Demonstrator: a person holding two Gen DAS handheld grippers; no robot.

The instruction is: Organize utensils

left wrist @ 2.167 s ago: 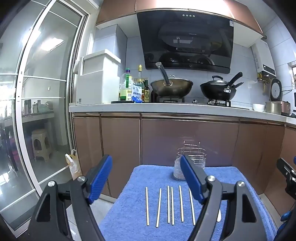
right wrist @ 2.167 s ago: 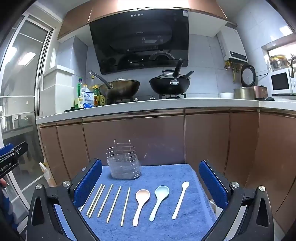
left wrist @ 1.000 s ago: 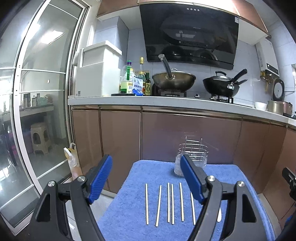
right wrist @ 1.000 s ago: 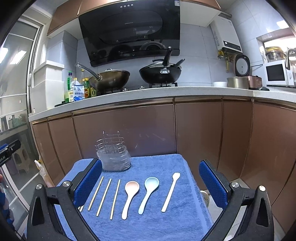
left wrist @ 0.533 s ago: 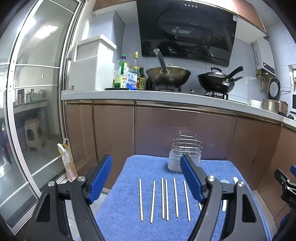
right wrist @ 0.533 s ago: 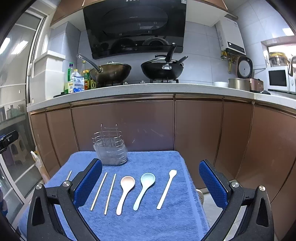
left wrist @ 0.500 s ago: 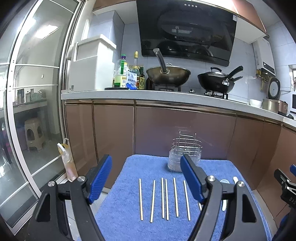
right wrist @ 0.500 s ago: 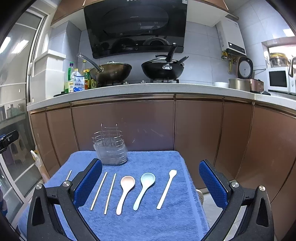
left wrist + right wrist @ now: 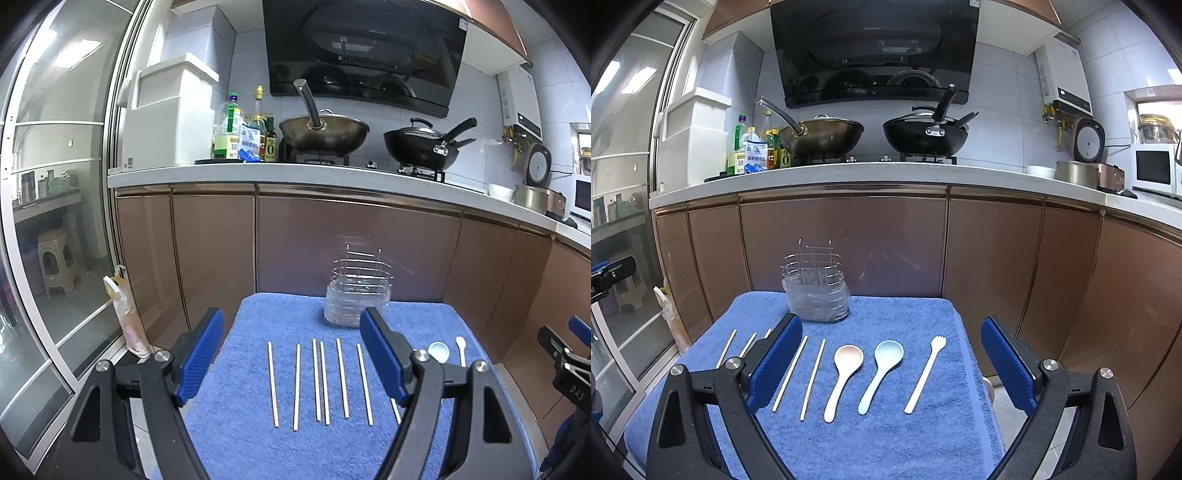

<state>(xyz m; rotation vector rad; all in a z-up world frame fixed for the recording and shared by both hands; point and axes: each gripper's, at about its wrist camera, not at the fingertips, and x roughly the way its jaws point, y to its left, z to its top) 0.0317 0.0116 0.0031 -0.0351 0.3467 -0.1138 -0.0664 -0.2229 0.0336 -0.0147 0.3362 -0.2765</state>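
Note:
On a blue towel (image 9: 236,435) (image 9: 886,443) lie several wooden chopsticks (image 9: 320,380) (image 9: 812,380) in a row, then a pink spoon (image 9: 843,373), a light blue spoon (image 9: 882,369) (image 9: 438,350) and a white fork (image 9: 925,373) (image 9: 460,347). A wire utensil holder (image 9: 357,295) (image 9: 815,291) stands at the towel's back. My left gripper (image 9: 291,350) hovers open above the chopsticks. My right gripper (image 9: 892,358) hangs over the spoons and the fork, its jaws wide but closing, nothing touched by its pads.
Brown cabinet doors (image 9: 990,251) rise right behind the towel. The counter (image 9: 295,177) carries two woks, bottles and a white box. A glass sliding door (image 9: 55,221) stands to the left, with a plastic bag (image 9: 123,314) on the floor beside it.
Both views have tipped slightly downward and drawn a little closer to the towel. The right jaws have narrowed slightly. No utensil has moved.

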